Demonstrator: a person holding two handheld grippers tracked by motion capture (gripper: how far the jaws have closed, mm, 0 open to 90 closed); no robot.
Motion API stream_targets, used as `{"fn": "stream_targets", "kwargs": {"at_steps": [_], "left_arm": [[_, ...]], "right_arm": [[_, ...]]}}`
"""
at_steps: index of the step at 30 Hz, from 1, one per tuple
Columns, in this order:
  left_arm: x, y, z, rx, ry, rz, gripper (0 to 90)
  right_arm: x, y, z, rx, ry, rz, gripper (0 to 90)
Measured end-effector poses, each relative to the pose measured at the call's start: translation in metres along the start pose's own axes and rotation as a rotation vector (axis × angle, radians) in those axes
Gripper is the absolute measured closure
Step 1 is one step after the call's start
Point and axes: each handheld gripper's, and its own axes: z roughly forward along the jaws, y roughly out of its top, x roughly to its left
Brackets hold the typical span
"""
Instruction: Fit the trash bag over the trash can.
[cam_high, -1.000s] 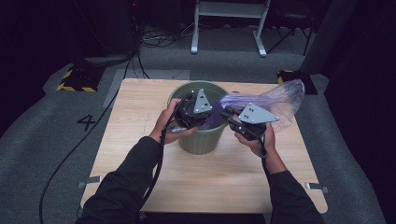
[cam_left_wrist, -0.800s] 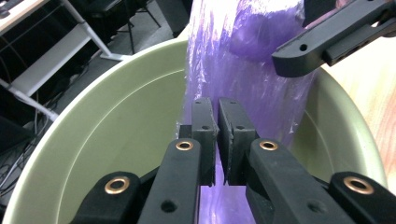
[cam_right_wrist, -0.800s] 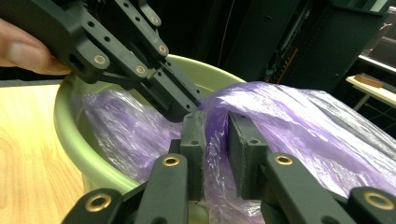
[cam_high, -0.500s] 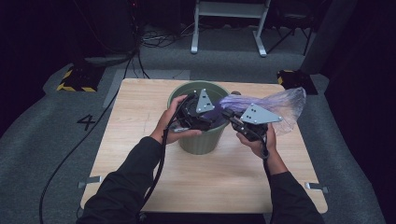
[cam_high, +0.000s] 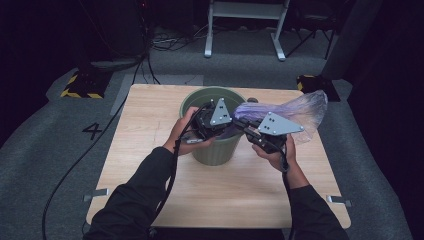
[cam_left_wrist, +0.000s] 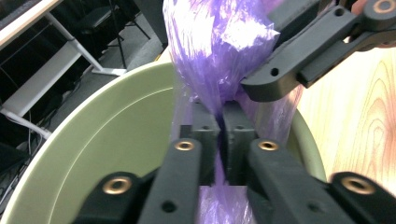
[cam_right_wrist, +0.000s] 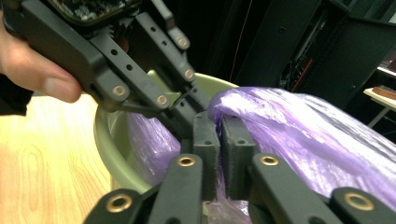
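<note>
We pinch the thin purple plastic bag (cam_left_wrist: 219, 56) with both tools: our left gripper (cam_left_wrist: 219, 128), whose jaws have just been closing, and our right gripper (cam_right_wrist: 218, 133), both clamped on the film. The bag hangs over the round green plastic bin (cam_high: 212, 147) at the far middle of the wooden table (cam_high: 150, 150), partly tucked inside, most trailing toward the far right edge. By our reckoning, lining is barely begun; opening and cuffing remain.

Dim surroundings, lit table, soft focus

Dim room, grey carpet (cam_high: 60, 165), white stand (cam_high: 245, 25) behind.
</note>
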Motion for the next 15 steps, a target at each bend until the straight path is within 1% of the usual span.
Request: {"fn": "stream_targets", "kwargs": {"at_steps": [1, 2, 3, 4, 5, 6, 7, 8, 11, 12, 13, 15], "left_arm": [[0.000, -0.001, 0.000, 0.002, 0.004, -0.001, 88.4], [0.001, -0.001, 0.000, 0.005, 0.006, -0.004, 89.1], [0.002, -0.002, 0.000, 0.009, 0.006, -0.008, 89.3], [0.003, -0.003, 0.000, 0.013, 0.007, -0.012, 89.4], [0.004, -0.004, 0.000, 0.016, 0.009, -0.006, 89.4], [0.005, -0.005, -0.001, 0.015, 0.009, -0.007, 89.4], [0.005, -0.007, -0.001, 0.015, 0.010, -0.015, 89.4], [0.006, -0.008, -0.002, 0.022, 0.012, -0.013, 89.4], [0.008, -0.012, -0.004, 0.027, 0.015, -0.005, 89.4], [0.009, -0.013, -0.005, 0.027, 0.015, -0.010, 89.4], [0.010, -0.015, -0.006, 0.028, 0.017, -0.006, 89.4], [0.011, -0.018, -0.008, 0.034, 0.017, -0.014, 89.4]], "right_arm": [[0.000, 0.000, 0.000, -0.002, -0.001, 0.003, 78.4], [0.000, 0.000, -0.001, -0.004, -0.002, 0.012, 77.2], [-0.001, 0.000, -0.002, -0.006, 0.002, 0.013, 74.1], [-0.001, 0.000, -0.003, -0.003, 0.002, 0.012, 68.7], [0.000, 0.000, -0.004, 0.002, -0.004, 0.014, 63.9], [-0.001, 0.000, -0.006, 0.005, -0.005, 0.016, 61.5], [-0.001, 0.000, -0.009, 0.003, 0.002, 0.017, 57.7], [-0.001, 0.000, -0.012, 0.003, 0.007, 0.019, 55.4], [-0.004, -0.001, -0.023, 0.002, -0.002, 0.030, 48.8], [-0.005, -0.003, -0.029, 0.004, -0.010, 0.036, 46.8], [-0.006, -0.004, -0.032, 0.006, -0.020, 0.035, 44.2], [-0.007, -0.007, -0.042, 0.016, -0.068, 0.031, 39.8]]}}
